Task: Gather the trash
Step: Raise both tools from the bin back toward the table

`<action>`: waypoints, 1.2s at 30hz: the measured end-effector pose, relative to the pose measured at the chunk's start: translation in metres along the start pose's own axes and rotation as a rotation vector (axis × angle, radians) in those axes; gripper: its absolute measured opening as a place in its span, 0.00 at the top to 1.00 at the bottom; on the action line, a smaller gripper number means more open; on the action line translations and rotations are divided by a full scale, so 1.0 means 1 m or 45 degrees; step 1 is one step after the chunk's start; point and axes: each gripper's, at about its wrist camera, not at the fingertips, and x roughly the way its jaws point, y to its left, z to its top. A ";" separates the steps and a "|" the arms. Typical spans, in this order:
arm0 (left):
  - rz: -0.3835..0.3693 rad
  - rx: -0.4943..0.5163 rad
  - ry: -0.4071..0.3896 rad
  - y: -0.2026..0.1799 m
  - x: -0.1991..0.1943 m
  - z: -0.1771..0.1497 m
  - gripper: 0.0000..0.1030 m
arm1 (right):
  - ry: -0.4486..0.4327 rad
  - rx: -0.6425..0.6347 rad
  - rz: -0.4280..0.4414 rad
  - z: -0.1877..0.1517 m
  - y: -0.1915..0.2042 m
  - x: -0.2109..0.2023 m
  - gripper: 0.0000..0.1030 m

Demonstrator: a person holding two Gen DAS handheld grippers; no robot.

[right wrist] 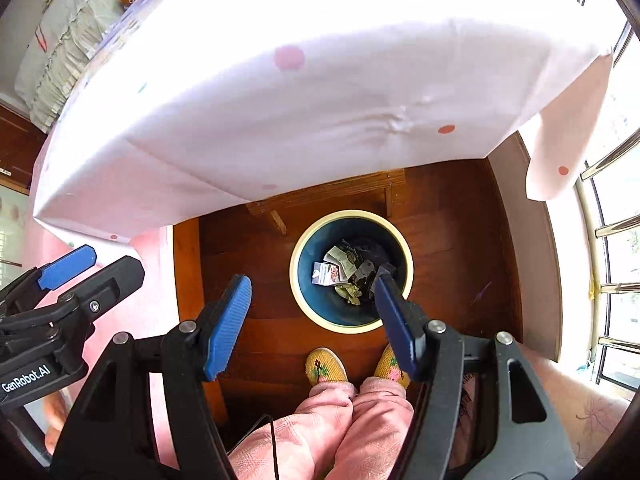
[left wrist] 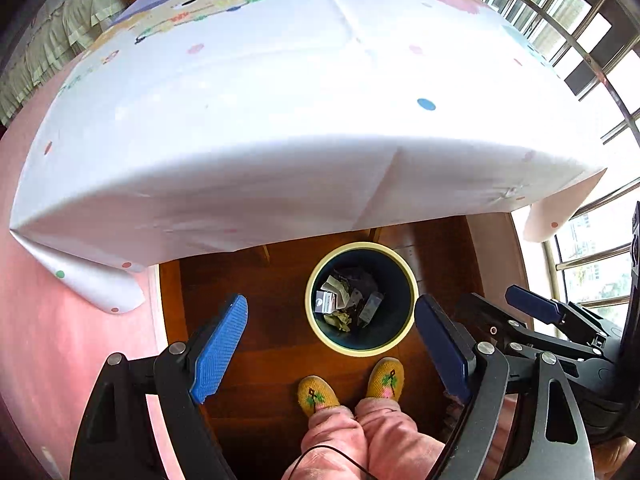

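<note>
Nearest to both cameras, the left hand-held gripper and the right hand-held gripper are both spread wide and hold nothing between their blue pads. Below them are the person's knees in pink trousers and two yellow knitted slippers, which stand on the dark wooden floor.

Just in front of the slippers stands the round bin, with a cream rim and a dark inside. The trash lies at its bottom: a small printed carton, crumpled paper and some grey pieces. So the collected things are already inside the bin, and I judge this part of the task is nearly finished.

Beyond the bin hangs the edge of the worktop, covered by a white cloth with coloured dots.

From here the risks are small. A foot could knock the bin, because the slippers are very near its rim. Lifting either hand-held gripper carelessly could catch the hanging cloth and pull it. I cannot tell whether trash remains on the far part of the worktop.
</note>
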 end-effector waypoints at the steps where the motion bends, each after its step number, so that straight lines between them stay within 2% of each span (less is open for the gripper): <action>1: 0.000 0.004 -0.012 0.000 -0.012 0.003 0.16 | -0.016 0.000 0.004 0.003 0.004 -0.013 0.40; 10: -0.016 0.048 -0.182 0.012 -0.128 0.029 0.16 | -0.181 -0.030 0.023 0.022 0.039 -0.114 0.40; 16: -0.048 0.055 -0.261 0.025 -0.180 0.046 0.16 | -0.300 -0.040 0.035 0.038 0.058 -0.163 0.40; 19: -0.072 0.043 -0.288 0.031 -0.194 0.051 0.18 | -0.344 -0.039 0.034 0.044 0.063 -0.181 0.40; 22: -0.105 0.048 -0.299 0.035 -0.201 0.056 0.26 | -0.370 -0.026 0.042 0.049 0.063 -0.193 0.40; 28: -0.128 0.011 -0.306 0.043 -0.202 0.074 0.27 | -0.380 -0.021 0.043 0.061 0.057 -0.196 0.40; 32: -0.111 -0.008 -0.339 0.046 -0.204 0.091 0.27 | -0.384 -0.032 0.051 0.083 0.050 -0.190 0.40; 36: -0.090 -0.031 -0.340 0.044 -0.201 0.122 0.27 | -0.394 -0.049 0.071 0.120 0.040 -0.187 0.40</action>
